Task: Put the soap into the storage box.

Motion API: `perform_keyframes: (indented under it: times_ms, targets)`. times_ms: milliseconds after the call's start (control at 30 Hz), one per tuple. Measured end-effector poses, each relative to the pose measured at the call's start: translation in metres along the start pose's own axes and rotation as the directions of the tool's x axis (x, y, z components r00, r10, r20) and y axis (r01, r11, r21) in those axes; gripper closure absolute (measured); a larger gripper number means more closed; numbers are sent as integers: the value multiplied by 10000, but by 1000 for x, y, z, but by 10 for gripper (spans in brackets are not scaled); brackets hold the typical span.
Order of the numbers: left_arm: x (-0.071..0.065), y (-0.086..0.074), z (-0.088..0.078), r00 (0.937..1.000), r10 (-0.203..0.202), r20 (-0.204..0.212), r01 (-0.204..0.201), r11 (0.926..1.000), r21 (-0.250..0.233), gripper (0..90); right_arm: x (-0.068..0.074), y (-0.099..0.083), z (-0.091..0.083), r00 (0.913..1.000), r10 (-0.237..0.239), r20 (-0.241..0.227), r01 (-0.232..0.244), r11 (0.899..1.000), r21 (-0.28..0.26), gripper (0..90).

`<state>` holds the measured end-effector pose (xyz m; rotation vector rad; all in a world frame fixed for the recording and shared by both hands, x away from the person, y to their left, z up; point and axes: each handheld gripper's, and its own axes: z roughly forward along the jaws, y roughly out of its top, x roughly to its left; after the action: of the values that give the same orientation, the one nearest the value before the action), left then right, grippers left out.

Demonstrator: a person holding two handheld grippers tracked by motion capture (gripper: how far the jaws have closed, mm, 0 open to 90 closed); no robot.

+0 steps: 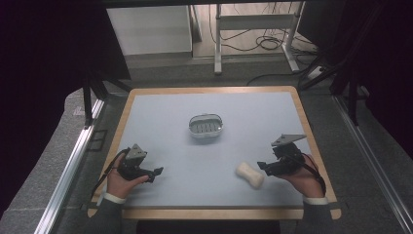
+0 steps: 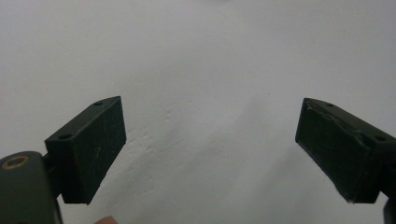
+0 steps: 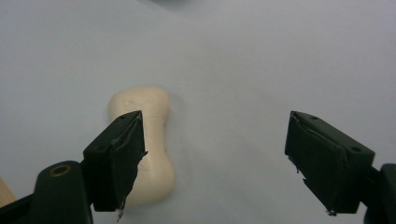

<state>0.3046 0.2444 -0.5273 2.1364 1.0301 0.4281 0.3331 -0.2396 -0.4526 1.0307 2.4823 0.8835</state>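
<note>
A cream, bone-shaped bar of soap (image 1: 250, 175) lies on the pale blue table top (image 1: 160, 117) near the front right. My right gripper (image 1: 261, 165) is just to its right, low over the table. In the right gripper view the soap (image 3: 144, 140) lies partly behind the left jaw, outside the gap of the right gripper (image 3: 215, 158), whose jaws stand apart with nothing between them. A metal oval soap dish (image 1: 206, 126) with a slotted insert sits at the table's middle. My left gripper (image 1: 157, 173) rests at the front left, and in its own view the left gripper (image 2: 212, 149) is open over bare table.
The table has a wooden rim (image 1: 209, 213). Aluminium rails (image 1: 73, 161) run along both sides of it. Beyond the far edge stand a white desk frame (image 1: 253, 22) and floor cables (image 1: 270, 44).
</note>
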Motion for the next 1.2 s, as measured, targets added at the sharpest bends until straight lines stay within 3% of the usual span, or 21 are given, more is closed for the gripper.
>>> perform_keyframes:
  times_ms: [233,267,467,567,900,1067,1200]
  targets:
    - [2,0,-2,10000,-21,-61,20,10000,-59,91,19,6,14,9962,-482,-727,531,9963,675,230]
    - [2,0,-2,10000,-28,-37,28,10000,-48,91,26,6,18,9940,-617,-902,719,9907,1152,229]
    - [2,0,-2,10000,-85,48,86,9998,-155,91,32,11,27,9940,-577,-926,741,9801,1842,252]
    - [3,1,-3,9999,-88,49,88,9998,-175,91,39,13,35,9914,-805,-1033,1026,9677,2303,252]
    - [3,1,-3,10000,-51,63,51,9999,-89,91,42,14,51,9920,-728,-1034,993,9545,2812,282]
    - [3,1,-2,10000,-34,71,34,10000,-48,91,43,14,56,9934,-568,-994,844,9502,3001,337]
    - [3,1,-2,10000,-29,72,29,10000,-26,90,44,17,63,9944,-484,-936,774,9381,3375,429]
